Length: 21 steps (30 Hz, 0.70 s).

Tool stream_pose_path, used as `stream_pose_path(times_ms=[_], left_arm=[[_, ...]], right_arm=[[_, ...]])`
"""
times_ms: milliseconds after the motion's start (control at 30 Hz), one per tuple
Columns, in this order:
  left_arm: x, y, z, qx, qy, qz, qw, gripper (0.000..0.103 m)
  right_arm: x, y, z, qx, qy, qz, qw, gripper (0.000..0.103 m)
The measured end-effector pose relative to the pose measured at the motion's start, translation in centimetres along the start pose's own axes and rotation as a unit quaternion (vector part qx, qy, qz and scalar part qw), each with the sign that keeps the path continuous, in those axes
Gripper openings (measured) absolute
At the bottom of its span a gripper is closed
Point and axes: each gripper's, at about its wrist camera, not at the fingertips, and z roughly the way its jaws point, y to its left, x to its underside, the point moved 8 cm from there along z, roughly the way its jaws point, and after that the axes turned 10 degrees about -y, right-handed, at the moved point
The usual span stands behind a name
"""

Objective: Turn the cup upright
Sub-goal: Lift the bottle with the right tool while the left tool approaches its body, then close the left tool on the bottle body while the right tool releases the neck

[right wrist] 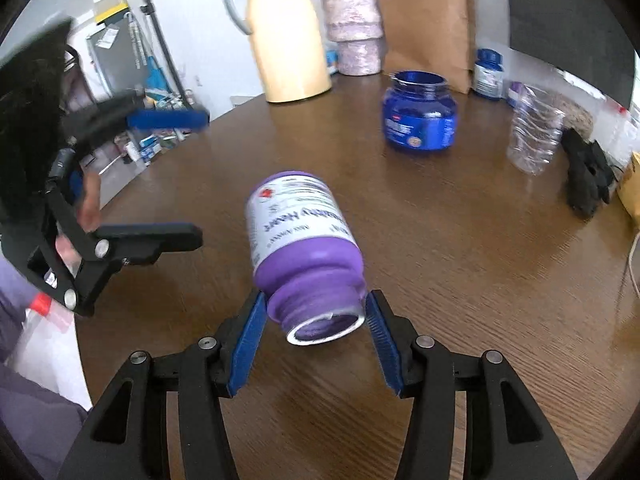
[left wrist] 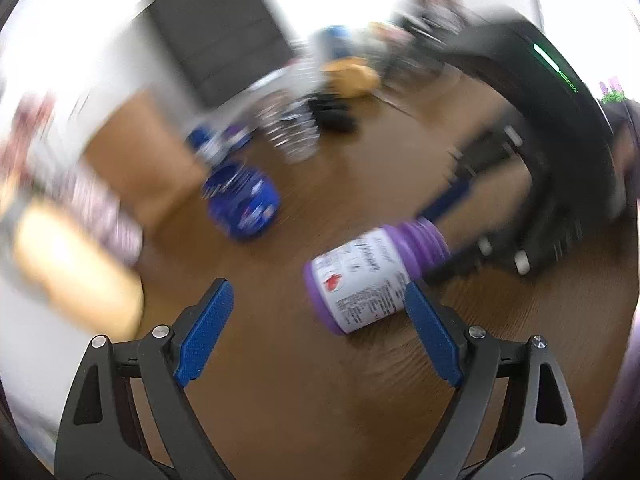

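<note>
**Nearly gripped: purple bottle lies on its side between your right fingers**

Now your right gripper (right wrist: 316, 330) brackets the neck of the purple bottle (right wrist: 302, 240), which lies tipped over on the round wooden table (right wrist: 460, 260), its open mouth facing you. Both blue fingers (right wrist: 250, 344) stand just beside the neck, parted, and whether they touch it cannot be told. Your left gripper (left wrist: 320, 320) hangs wide open over the table, the bottle's base near its right finger and nothing held.

Smooth plastic, a glossy paper label and a round body make this a likely roller: close off-centre on the ribbed neck and it could squirt forward or spin away across the polished woodgrain. Gripping only the narrow threaded neck may also let the heavier body swing as you turn it up. A blue jar (right wrist: 418, 114), a crinkled clear bottle (right wrist: 534, 128) and a cream jug (right wrist: 286, 36) stand well beyond, yet a runaway bottle could reach them.
</note>
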Motion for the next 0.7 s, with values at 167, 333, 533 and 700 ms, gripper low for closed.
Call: stream_pose_path(times_ms=[167,333,533,700], left_arm=[[-0.4,-5.1,1.0,0.106,0.007,0.171,0.9796,0.085],[-0.6,-6.0,3.5,0.157,0.041,0.197,0.9669,0.085],[-0.4,-5.5,5.7,0.189,0.076,0.216,0.955,0.085],[-0.7,-5.0,7.0,0.177,0.077,0.218,0.9566,0.067]], right_arm=[[0.0,-0.9,-0.5,-0.024,0.001,0.005,1.0,0.055],[-0.2,-1.6,-0.5,-0.042,0.005,0.007,0.999,0.055],[-0.8,-2.4,0.6,-0.059,0.015,0.005,0.998,0.055],[-1.3,-3.4,0.8,-0.078,0.011,0.028,0.997,0.055]])
